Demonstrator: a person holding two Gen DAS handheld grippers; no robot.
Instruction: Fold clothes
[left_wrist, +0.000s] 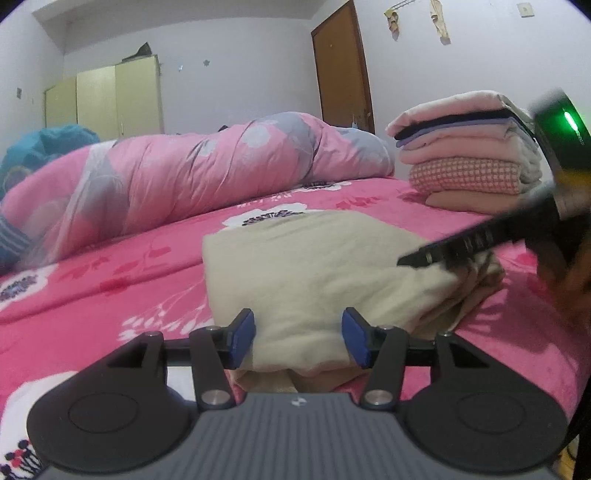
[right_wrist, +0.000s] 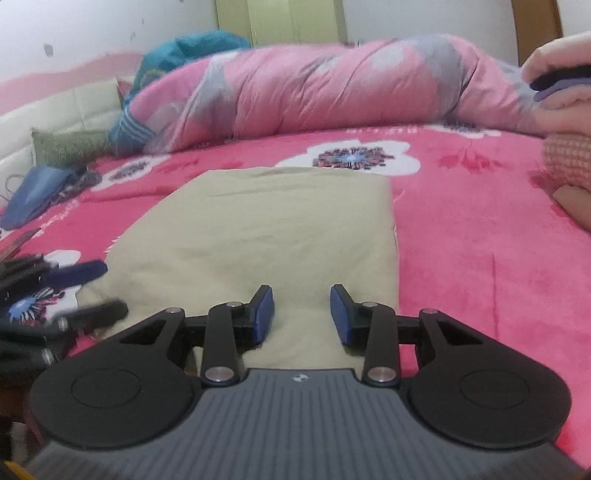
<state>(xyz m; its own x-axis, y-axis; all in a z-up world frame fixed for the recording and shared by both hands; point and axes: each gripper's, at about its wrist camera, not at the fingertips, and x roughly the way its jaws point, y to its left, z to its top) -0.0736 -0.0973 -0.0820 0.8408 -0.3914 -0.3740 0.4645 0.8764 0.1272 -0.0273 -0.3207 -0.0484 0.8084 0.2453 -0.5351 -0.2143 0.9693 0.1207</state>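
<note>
Lying flat on the pink floral bed (left_wrist: 147, 273), the folded beige garment (left_wrist: 314, 266) runs lengthwise away from the left gripper (left_wrist: 298, 339), whose fingers stand apart astride its near edge, unpressed. A stack of folded clothes (left_wrist: 465, 155) sits beyond.

From the right wrist, the right gripper (right_wrist: 302, 315) hovers over the garment (right_wrist: 258, 229), fingers narrowly apart, empty; a rolled quilt (right_wrist: 314, 85) lies behind.

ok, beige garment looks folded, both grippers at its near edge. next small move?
Probably close the left gripper on the near edge of the beige folded garment: its jaws stand open with the cloth bulging between them, unpinched. The right gripper is open over the same garment. It likely then goes to the stack of folded clothes.
</note>
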